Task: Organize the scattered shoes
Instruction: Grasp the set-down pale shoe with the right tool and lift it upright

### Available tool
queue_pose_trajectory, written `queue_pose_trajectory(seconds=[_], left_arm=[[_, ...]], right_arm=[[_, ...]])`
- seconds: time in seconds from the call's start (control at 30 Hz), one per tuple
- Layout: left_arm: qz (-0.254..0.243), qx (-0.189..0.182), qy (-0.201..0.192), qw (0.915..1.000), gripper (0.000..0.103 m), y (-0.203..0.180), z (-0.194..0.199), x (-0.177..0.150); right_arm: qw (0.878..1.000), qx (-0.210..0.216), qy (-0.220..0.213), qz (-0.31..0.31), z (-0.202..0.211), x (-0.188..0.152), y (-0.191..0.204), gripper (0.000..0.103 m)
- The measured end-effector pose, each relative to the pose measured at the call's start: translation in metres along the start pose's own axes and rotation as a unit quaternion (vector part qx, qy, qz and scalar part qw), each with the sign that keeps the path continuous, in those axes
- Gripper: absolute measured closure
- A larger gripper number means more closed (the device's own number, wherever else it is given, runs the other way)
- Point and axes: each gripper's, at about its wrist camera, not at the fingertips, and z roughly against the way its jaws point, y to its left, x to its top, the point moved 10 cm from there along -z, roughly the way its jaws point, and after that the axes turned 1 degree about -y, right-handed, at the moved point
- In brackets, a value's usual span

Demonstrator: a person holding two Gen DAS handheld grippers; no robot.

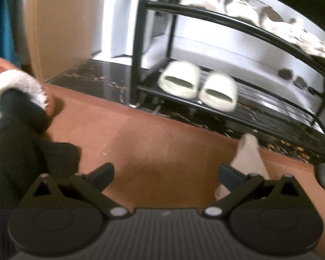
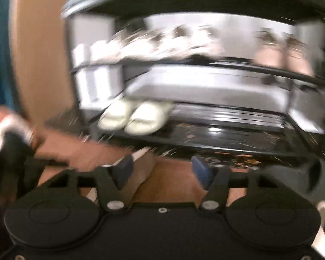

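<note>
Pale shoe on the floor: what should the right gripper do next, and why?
Probably ease the right gripper around the pale shoe and close: it lies on the floor, ungripped, while the white slides already sit on the rack.

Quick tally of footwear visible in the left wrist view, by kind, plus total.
Cream rubber slide sandals on the black rack's bottom shelf: 2
Brown slipper with white fleece cuff, worn, at left: 1
Pale beige shoe on the floor by the right fingertip: 1
Blurred white-and-brown shoes on the upper shelf: cannot count
Total countable: 4
</note>
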Motion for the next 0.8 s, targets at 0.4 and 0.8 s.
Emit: queue_pose_trajectory(seconds=[0.4, 0.8], left_arm=[[0.011, 0.039, -0.028, 0.9988, 0.001, 0.017, 0.002, 0.008], [0.040, 0.048, -0.021, 0.9978, 0.001, 0.017, -0.004, 0.009]], right_arm=[[0.997, 0.029, 0.070, 0.008, -0.074, -0.017, 0.060, 0.037], [0.991, 0.050, 0.094, -0.085, -0.070, -0.026, 0.041, 0.072]])
